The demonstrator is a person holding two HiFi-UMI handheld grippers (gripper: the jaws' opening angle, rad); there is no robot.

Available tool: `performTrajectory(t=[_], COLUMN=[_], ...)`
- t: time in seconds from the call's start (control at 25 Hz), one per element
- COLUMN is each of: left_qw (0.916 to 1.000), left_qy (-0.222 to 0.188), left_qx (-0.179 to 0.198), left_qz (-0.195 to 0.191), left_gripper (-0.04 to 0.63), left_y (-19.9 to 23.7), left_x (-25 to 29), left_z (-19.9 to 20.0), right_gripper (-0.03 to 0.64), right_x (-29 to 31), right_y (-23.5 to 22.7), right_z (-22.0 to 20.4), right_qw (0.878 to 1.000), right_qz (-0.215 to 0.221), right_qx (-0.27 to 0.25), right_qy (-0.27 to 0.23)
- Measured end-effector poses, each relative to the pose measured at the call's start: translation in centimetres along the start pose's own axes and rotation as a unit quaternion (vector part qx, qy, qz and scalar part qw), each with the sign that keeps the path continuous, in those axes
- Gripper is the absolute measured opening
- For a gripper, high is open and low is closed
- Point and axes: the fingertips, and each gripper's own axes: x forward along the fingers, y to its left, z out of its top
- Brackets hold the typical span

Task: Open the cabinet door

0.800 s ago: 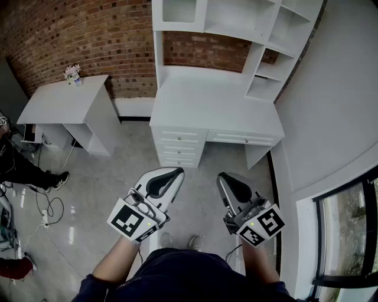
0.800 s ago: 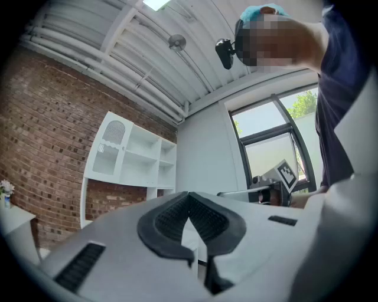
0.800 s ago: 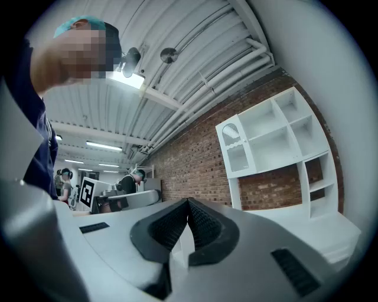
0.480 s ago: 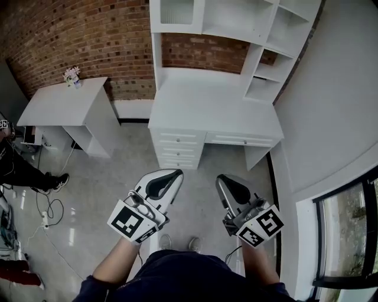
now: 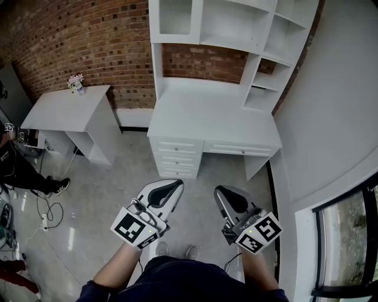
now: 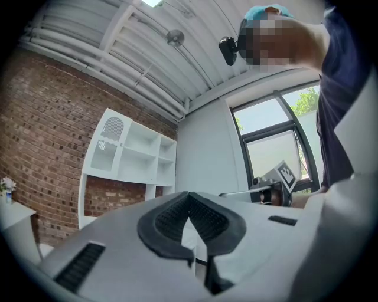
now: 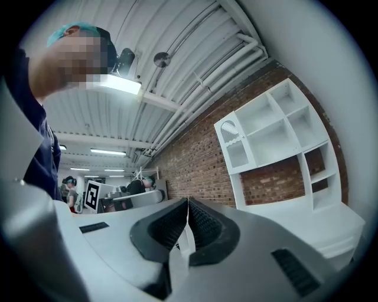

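A white desk (image 5: 212, 115) with a shelf hutch stands against the brick wall. The hutch's cabinet door (image 5: 175, 17), white with a frosted pane, is at its top left and closed; the cabinet door (image 6: 109, 141) also shows in the left gripper view, and the cabinet door (image 7: 233, 138) in the right gripper view. My left gripper (image 5: 173, 186) and right gripper (image 5: 221, 192) hang side by side over the floor, well short of the desk. In the gripper views the left gripper (image 6: 189, 198) and the right gripper (image 7: 188, 204) have their jaws together, shut on nothing.
Desk drawers (image 5: 176, 154) face me. A small white side table (image 5: 65, 112) with a flower pot (image 5: 75, 82) stands at the left. A person (image 5: 18, 168) and floor cables (image 5: 47, 209) are at the far left. A white wall and a window (image 5: 348, 248) are at the right.
The head view has tipped up a little, so more of the hutch and its door shows. Both grippers stay shut and side by side, slightly lower in the frame.
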Motion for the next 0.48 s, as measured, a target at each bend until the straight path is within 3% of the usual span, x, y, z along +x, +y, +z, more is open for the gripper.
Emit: performTrajectory(t=[0.48], left_qw=[0.9997], left_qy=[0.014], left_qx=[0.008], left_qz=[0.016], left_gripper=[0.008], left_y=[-5.4], left_x=[1.9], left_z=[-0.9], right_gripper=[0.026], right_x=[-5.2], right_y=[-2.0], right_z=[0.2], right_qw=[0.999], right_qz=[0.027], right_qx=[0.025], right_qy=[-0.011])
